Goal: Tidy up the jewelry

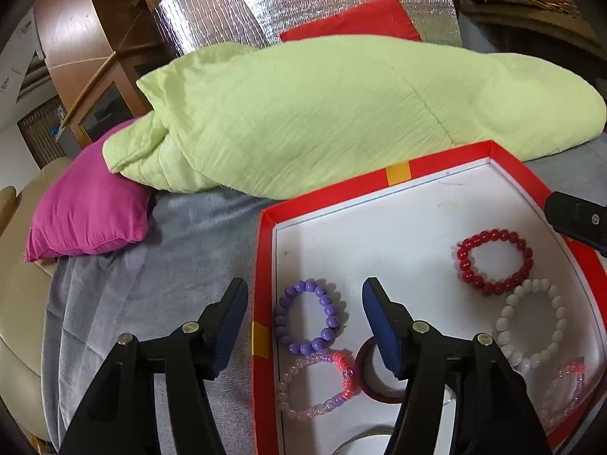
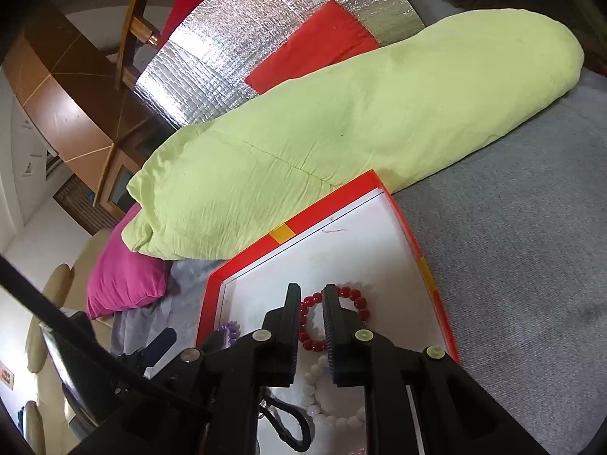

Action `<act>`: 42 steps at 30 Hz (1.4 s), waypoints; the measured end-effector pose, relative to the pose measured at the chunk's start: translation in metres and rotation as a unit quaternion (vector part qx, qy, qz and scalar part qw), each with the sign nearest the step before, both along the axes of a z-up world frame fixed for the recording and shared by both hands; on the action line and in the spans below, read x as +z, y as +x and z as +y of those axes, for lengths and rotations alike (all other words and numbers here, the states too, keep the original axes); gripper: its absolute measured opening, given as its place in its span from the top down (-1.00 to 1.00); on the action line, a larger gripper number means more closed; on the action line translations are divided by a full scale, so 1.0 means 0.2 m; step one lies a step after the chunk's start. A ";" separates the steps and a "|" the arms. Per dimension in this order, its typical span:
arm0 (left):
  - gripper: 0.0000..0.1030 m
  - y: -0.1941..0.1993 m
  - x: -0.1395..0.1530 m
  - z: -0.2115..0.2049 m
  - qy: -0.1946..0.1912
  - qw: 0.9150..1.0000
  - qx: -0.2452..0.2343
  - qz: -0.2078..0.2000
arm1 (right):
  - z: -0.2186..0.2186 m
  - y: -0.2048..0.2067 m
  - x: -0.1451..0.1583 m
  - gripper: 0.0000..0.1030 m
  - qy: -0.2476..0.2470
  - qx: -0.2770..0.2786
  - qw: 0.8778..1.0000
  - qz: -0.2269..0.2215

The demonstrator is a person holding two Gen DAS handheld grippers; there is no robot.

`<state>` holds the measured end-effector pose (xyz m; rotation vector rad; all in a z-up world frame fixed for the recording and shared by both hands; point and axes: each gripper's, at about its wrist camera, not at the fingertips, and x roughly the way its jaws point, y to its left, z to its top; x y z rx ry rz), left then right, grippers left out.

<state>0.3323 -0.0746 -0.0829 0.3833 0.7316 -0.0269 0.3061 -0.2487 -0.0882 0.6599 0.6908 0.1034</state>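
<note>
A red-rimmed white tray (image 1: 265, 223) lies on the grey bedspread and holds several bracelets: purple beads (image 1: 308, 316), red beads (image 1: 493, 261), white beads (image 1: 531, 326), a clear and pink one (image 1: 318, 383), a dark red hair tie (image 1: 366, 375) and a pink clear one (image 1: 565, 390). My left gripper (image 1: 303, 303) is open and empty, straddling the tray's left rim above the purple bracelet. My right gripper (image 2: 312, 295) hovers over the red bracelet (image 2: 356, 299), jaws a narrow gap apart and empty. The white bracelet (image 2: 322, 398) lies under it.
A light green quilt (image 1: 341, 113) lies behind the tray, with a magenta pillow (image 1: 87, 212) at its left and a red cushion (image 1: 353, 19) against a silver foil panel. Grey bedspread (image 2: 512, 265) stretches right of the tray. Wooden furniture stands at the left.
</note>
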 end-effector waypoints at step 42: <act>-0.87 -0.80 0.53 0.16 -0.102 0.989 -0.019 -0.105 | 0.07 -0.86 0.42 -0.18 -0.269 -0.016 0.962 -0.034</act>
